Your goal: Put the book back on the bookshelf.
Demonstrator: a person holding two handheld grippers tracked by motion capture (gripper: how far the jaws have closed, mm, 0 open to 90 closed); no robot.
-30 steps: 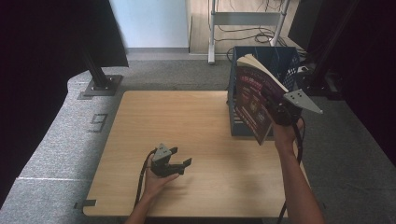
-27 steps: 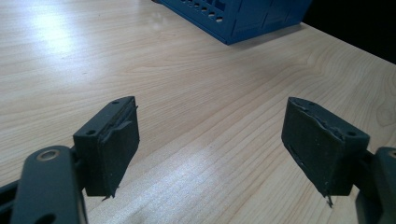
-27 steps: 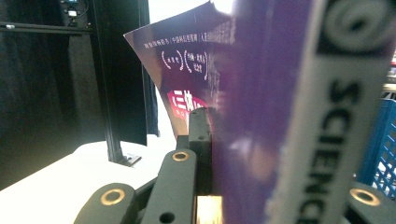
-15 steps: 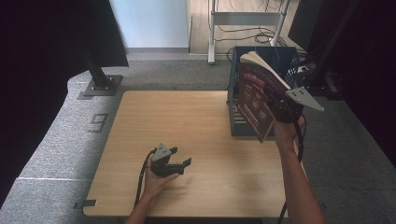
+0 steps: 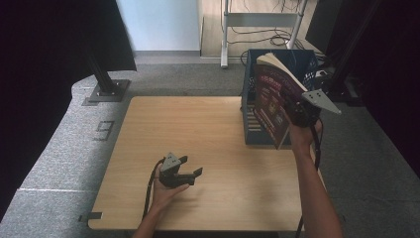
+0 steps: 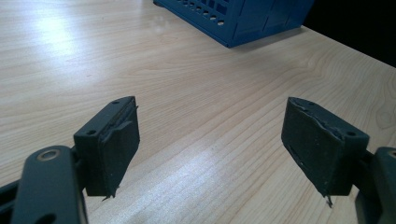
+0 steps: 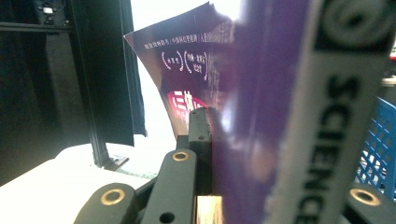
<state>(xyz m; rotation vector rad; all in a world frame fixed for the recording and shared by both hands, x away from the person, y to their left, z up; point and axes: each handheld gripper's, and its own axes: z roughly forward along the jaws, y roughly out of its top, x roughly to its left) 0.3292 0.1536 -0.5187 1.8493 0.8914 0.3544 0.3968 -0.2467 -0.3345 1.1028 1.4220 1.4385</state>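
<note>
Purple-covered, the book (image 5: 271,101) is clamped in the right gripper (image 5: 297,111), held upright in the air above the near edge of the blue crate (image 5: 302,62). The jaws pinch it low on one side, so most of it stands above and ahead of them. I judge it could twist or slip in that off-centre grip, and its lower corner could catch the crate's rim. The left gripper (image 6: 212,149) rests on the table (image 5: 208,124), jaws apart, holding nothing.

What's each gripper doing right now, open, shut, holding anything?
Left gripper: jaws open, nothing between them, low over the table.
Right gripper: jaws shut on the purple book, held up by the blue crate.
</note>
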